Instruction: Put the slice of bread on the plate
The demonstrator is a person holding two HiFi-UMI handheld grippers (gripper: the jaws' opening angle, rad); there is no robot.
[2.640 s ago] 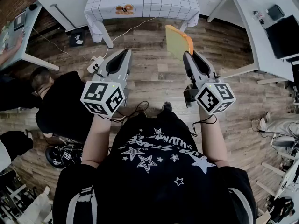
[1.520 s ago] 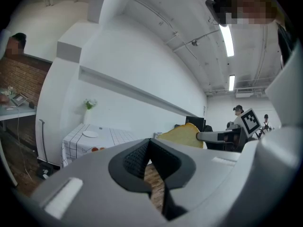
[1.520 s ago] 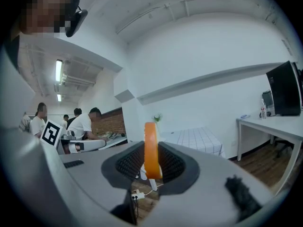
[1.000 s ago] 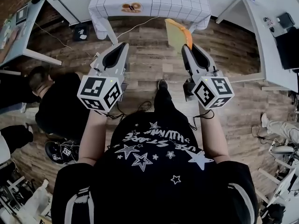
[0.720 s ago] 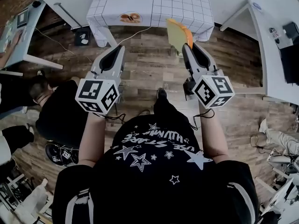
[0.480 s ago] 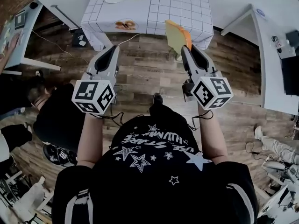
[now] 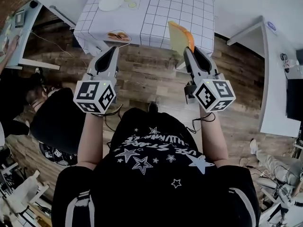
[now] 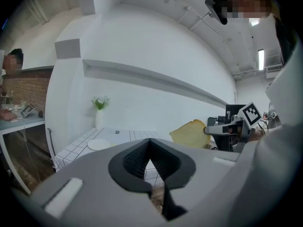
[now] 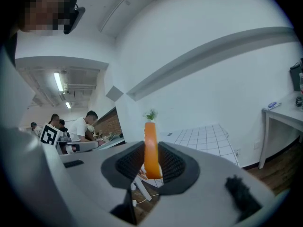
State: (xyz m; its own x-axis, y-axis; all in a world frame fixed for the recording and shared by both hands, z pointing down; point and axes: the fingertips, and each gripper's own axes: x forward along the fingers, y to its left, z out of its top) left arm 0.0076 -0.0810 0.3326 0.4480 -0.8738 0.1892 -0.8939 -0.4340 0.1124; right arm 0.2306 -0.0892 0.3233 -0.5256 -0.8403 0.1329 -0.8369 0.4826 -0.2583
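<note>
Slice: the pale yellow slice of bread with an orange crust (image 7: 179, 36) stands on edge in the air, just past the near edge of the bench, and is not yet on anything.
Right hand-held gripper (image 7: 189, 51): clamped on the slice's lower edge, with the crust seen edge-on between its pads.
Left hand-held gripper (image 7: 112, 49): jaws drawn together, nothing between them.
Plate: the round white plate (image 7: 111, 2) sits on the far-left part of the bench with the white grid-patterned cloth (image 7: 165, 6).
Direction: from the slice, the plate lies ahead and off to the left, well apart, a diagonal across the cloth.
Nearer hand: the left one lines up better with the plate, but the right one carries the slice and so would have to reach across.
Long axis: it runs up and ahead along the gripper's line. I judge the slice must be tipped flat before release.
In the way: two small pale yellow-green pieces (image 7: 129, 2) lie just beside the plate on its right side, the side from which the slice would arrive.
Near-left edge: a small brown-and-white patch (image 7: 118, 35), too small to tell what it is.
Open room: the middle and right of the cloth are bare.
</note>
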